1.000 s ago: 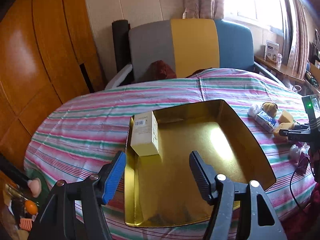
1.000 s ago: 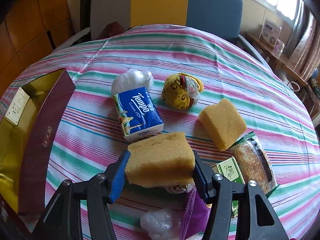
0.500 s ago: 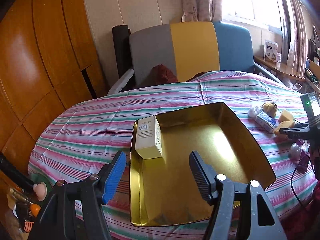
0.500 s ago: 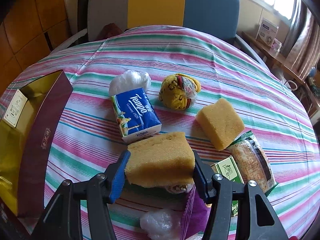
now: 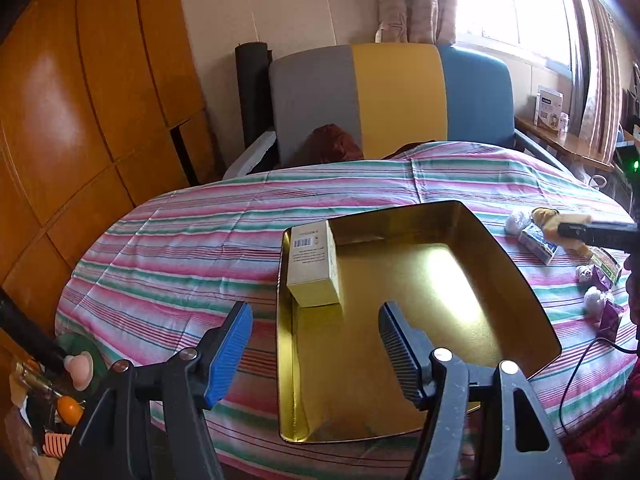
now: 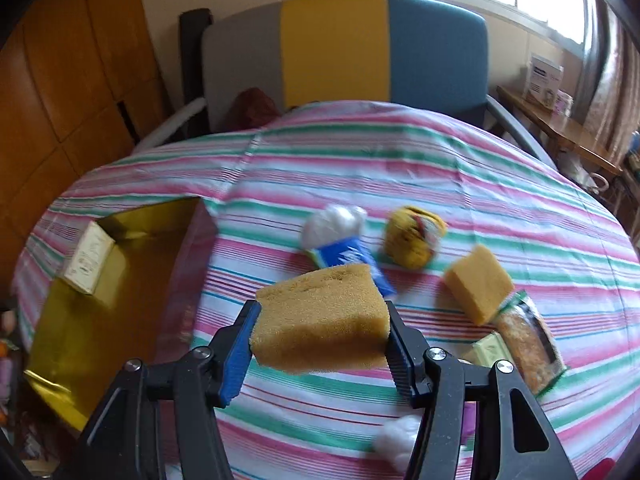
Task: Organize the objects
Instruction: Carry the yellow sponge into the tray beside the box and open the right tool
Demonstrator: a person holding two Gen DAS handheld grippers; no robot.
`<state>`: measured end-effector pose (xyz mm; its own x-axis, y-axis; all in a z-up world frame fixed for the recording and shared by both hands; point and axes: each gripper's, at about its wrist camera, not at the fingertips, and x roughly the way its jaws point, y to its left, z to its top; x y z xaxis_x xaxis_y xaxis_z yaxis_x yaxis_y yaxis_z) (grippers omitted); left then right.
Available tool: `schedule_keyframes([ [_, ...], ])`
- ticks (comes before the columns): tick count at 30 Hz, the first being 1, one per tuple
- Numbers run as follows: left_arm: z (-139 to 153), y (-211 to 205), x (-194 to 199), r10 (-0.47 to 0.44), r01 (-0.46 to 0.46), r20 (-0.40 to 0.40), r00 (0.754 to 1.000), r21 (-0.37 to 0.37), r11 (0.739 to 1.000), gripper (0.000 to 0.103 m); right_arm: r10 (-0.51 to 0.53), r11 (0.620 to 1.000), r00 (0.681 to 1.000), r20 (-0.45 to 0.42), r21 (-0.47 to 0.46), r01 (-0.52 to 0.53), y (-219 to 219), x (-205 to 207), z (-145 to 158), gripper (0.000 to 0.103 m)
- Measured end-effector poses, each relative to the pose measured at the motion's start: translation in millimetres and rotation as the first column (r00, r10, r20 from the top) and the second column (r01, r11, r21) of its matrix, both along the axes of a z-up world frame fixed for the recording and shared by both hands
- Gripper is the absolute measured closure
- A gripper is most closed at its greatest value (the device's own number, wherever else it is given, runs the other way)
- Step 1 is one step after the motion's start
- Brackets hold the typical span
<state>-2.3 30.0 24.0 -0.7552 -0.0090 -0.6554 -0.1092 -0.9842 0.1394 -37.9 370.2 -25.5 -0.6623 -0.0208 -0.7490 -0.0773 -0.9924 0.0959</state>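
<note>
**Sponge up in right gripper, tray waiting at left**

Above the striped tablecloth (image 6: 360,160), my right gripper (image 6: 320,344) is clamped on a yellow sponge (image 6: 320,320), one pad pressed into each short end. It sits clear of the cloth, ahead of the tissue pack (image 6: 348,256). My left gripper (image 5: 316,344) holds nothing, jaws spread wide, hanging over the near edge of the gold tray (image 5: 532,300).

Risks, my judgement:
- Sponge is soft and visibly squeezed in at the ends. A quick swing could let it twist or pop out, since foam gives little firm purchase.
- Tray wall on the near side (image 6: 188,280) stands up between the sponge and the tray floor. Coming in too low would catch the sponge on that rim.
- Cream box (image 6: 88,258) already sits in the tray's far corner. Dropping on it would leave the sponge propped, not flat.
- Left gripper sits over the tray, so the two grippers could bump if both go for the same spot.
- Right view is blurred, so exact clearances are hard to read.

Look of the sponge: mustard-yellow block, coarse porous surface, top face bulging slightly from the squeeze, lower edge a bit ragged. Second sponge (image 6: 478,284) of the same kind lies on the cloth to the right, beside a wrapped snack (image 6: 528,348) and near a yellow plush toy (image 6: 414,236).
</note>
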Motion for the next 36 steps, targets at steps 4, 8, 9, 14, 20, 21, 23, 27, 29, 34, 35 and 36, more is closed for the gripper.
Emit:
schedule_keyframes([
  [4,0,-11,0,0.014,-0.014,-0.002,1.0,0.014,1.0,0.037,0.1,0.994,0.994,-0.032,-0.03,-0.101,-46,-8,17,0.043],
  [8,-3,-22,0,0.034,-0.034,0.005,0.999,0.03,0.999,0.037,0.202,0.976,0.979,-0.029,-0.081,-0.204,-97,-23,20,0.043],
  [9,-3,-25,0,0.04,-0.04,0.007,0.999,0.036,0.999,0.037,0.225,0.969,0.974,-0.022,-0.098,-0.226,-111,-28,18,0.043],
  [14,-7,-57,-6,0.096,-0.099,0.038,0.995,0.086,0.991,0.037,0.328,0.933,0.944,0.031,-0.169,-0.318,-182,-53,-4,0.043],
  [20,-20,-109,-15,0.205,-0.22,0.1,0.974,0.165,0.961,0.037,0.41,0.894,0.908,0.092,-0.239,-0.379,-258,-72,-41,0.042],
  [21,-21,-115,-16,0.218,-0.233,0.104,0.97,0.171,0.957,0.037,0.419,0.889,0.903,0.101,-0.249,-0.385,-267,-75,-47,0.042],
  [23,-25,-123,-18,0.237,-0.254,0.112,0.965,0.177,0.951,0.037,0.419,0.886,0.902,0.103,-0.266,-0.38,-280,-81,-54,0.038],
  [27,-29,-124,-19,0.245,-0.26,0.109,0.963,0.162,0.952,0.037,0.435,0.864,0.893,0.114,-0.331,-0.379,-287,-90,-59,0.024],
  [29,-31,-122,-19,0.227,-0.245,0.117,0.967,0.166,0.955,0.037,0.437,0.857,0.893,0.102,-0.348,-0.38,-283,-87,-55,0.016],
  [34,-31,-110,-18,0.169,-0.188,0.115,0.979,0.181,0.965,0.037,0.397,0.875,0.913,0.091,-0.339,-0.346,-258,-71,-45,0.013],
  [35,-30,-106,-17,0.16,-0.179,0.115,0.98,0.181,0.967,0.037,0.383,0.885,0.919,0.09,-0.321,-0.338,-252,-67,-42,0.013],
  [36,-30,-102,-17,0.145,-0.164,0.114,0.983,0.18,0.97,0.037,0.374,0.893,0.924,0.082,-0.302,-0.334,-245,-60,-39,0.013],
])
